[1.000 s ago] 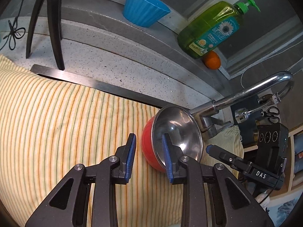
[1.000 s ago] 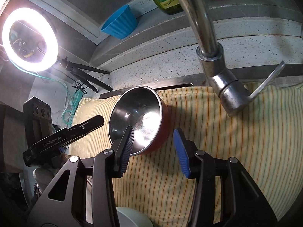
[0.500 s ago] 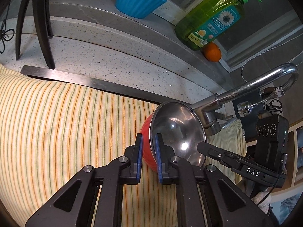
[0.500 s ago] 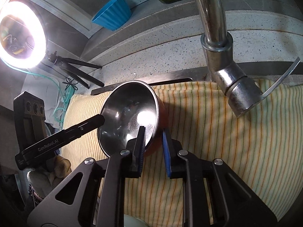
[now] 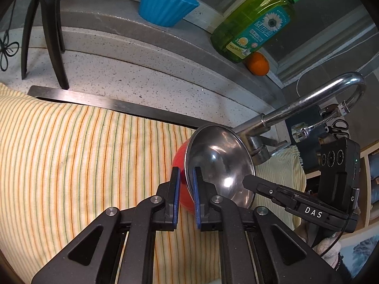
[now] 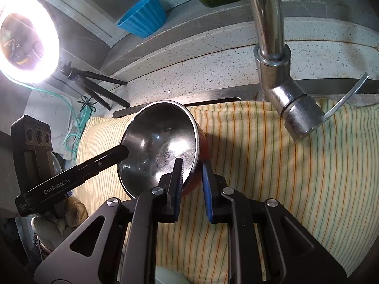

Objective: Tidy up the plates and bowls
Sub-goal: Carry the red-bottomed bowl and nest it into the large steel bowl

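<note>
A bowl, red outside and steel inside (image 5: 218, 165), is held tilted above a yellow striped cloth (image 5: 71, 161). My left gripper (image 5: 186, 172) is shut on its rim, one finger inside and one on the red wall. My right gripper (image 6: 191, 168) is shut on the opposite rim of the same bowl (image 6: 161, 142). Each gripper shows in the other's view, the right one (image 5: 296, 203) at the bowl's far side, the left one (image 6: 78, 175) likewise. A pale rim of another dish (image 6: 170, 275) shows under my right gripper.
A chrome tap (image 5: 308, 104) arches just behind the bowl; its base and lever (image 6: 296, 104) are close on the right. On the stone ledge stand a blue ribbed cup (image 5: 165, 7), a green soap bottle (image 5: 253, 23) and an orange (image 5: 257, 64). A ring light (image 6: 26, 37) on a tripod stands left.
Both grippers closed from open onto the bowl's rim, one on each side. The bowl has tilted up a little and both views have moved slightly closer.
</note>
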Motion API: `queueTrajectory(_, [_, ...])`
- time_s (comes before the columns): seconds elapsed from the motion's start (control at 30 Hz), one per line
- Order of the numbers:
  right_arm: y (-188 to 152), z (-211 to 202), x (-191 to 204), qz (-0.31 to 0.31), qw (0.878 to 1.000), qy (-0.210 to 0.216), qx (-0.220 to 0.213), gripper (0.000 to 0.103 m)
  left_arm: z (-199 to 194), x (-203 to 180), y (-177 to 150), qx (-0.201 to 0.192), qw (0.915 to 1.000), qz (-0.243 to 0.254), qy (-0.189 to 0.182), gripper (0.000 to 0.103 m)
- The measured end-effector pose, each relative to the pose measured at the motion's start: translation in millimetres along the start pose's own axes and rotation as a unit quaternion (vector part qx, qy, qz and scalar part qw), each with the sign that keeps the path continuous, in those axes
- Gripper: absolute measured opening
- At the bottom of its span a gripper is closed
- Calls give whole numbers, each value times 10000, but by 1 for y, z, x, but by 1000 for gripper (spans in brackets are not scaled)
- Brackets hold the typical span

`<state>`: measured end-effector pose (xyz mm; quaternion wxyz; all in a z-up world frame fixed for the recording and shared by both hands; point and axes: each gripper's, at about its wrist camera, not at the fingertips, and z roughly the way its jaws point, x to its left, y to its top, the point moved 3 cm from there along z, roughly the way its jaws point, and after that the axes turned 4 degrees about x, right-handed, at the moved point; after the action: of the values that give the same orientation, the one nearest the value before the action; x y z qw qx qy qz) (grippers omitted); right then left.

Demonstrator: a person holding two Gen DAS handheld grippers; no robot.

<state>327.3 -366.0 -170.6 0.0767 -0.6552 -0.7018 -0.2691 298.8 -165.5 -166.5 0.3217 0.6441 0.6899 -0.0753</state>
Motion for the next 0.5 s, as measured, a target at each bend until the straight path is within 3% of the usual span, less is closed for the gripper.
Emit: queueTrajectory(0.5, [-39,-31,54,-242,9995,181,-116,16,-71,2,-31,-456,9987,180,-107,9])
